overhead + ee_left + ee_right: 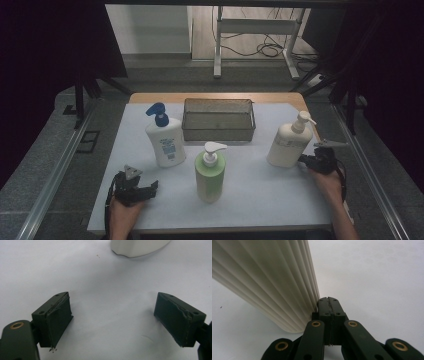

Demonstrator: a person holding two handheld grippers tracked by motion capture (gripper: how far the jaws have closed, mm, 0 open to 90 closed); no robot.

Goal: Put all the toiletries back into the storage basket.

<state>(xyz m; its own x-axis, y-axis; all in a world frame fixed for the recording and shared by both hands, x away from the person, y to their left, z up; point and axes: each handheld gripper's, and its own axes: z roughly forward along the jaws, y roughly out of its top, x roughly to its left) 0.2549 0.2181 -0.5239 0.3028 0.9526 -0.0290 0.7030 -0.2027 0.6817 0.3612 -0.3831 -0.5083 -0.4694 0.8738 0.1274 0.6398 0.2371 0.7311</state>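
Three pump bottles stand on the mat, none in the basket [218,119] yet, so the loading looks unstarted. Right gripper [328,300] is clenched on nothing, tips touching the side of the cream bottle [288,144] at the mat's right. Left gripper [112,317] is released, empty, low over bare mat near the blue-pump bottle [165,137]. Green bottle [210,172] sits front-center, untouched.

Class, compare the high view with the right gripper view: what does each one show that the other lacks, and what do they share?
High view alone: the wire basket, blue-pump bottle, green bottle and left hand-held gripper. Right gripper view alone: the cream bottle's fine vertical ribs, and the two jaws pressed flat together with nothing between. Both: the cream bottle, the right hand-held gripper beside its base, and the white tabletop.
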